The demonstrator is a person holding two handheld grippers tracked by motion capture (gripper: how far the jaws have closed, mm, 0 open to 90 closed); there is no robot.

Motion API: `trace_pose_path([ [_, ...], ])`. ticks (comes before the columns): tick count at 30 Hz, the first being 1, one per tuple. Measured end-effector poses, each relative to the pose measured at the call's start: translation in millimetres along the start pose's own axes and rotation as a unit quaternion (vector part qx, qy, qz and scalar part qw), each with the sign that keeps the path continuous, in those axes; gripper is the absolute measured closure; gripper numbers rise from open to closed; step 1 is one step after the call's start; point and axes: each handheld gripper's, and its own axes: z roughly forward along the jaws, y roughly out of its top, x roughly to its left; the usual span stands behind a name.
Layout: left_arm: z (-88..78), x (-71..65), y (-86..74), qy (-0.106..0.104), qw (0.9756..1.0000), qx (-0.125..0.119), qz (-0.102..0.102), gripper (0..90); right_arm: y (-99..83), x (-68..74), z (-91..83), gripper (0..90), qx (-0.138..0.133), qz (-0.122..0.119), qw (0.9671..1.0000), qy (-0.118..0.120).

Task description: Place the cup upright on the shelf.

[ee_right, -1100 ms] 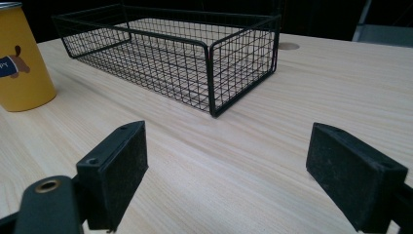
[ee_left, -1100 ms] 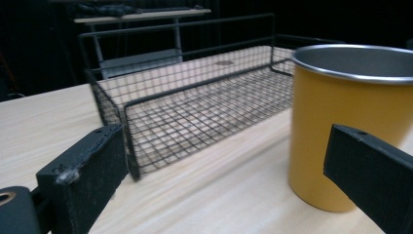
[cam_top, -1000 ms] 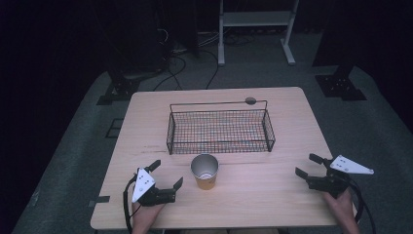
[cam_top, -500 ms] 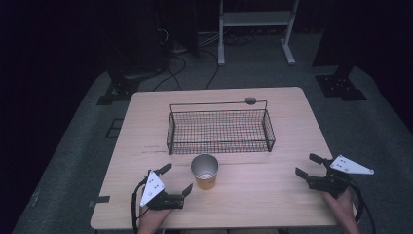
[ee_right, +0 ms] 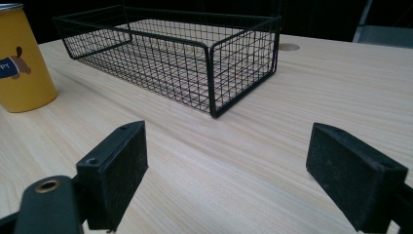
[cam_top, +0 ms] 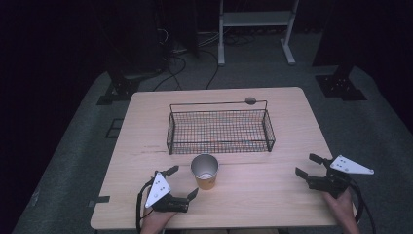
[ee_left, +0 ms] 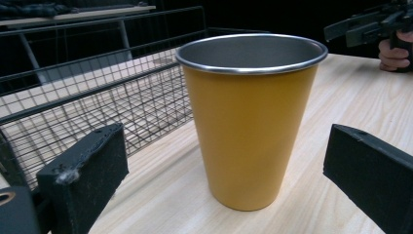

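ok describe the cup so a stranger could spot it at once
On the wooden table, look just in front of the black wire basket, near its middle. The cup stands upright there: yellow outside, steel rim and inside, the only solid coloured thing.

A cup [cam_top: 205,171] is standing upright just before the basket [cam_top: 220,130], blocking the middle; bare tabletop [cam_top: 263,187] is lying open toward the right.
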Motion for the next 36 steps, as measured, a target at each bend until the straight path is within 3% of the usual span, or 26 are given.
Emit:
trace_pose_path([
  [15,19.2,-9.0,5.2,-0.034,0.9993,0.014,0.006,1.7,0.1,0.4,0.6,14.1,0.001,-0.001,1.0,0.0],
  [26,34.1,-9.4,5.8,-0.034,0.999,0.028,-0.004,1.7,0.2,0.4,0.9,14.2,0.002,-0.001,1.0,0.001],
  [36,48.4,-8.5,10.4,-0.028,0.9993,0.023,-0.01,1.7,0.2,0.2,0.6,14.1,0.001,-0.001,1.0,0.002],
])
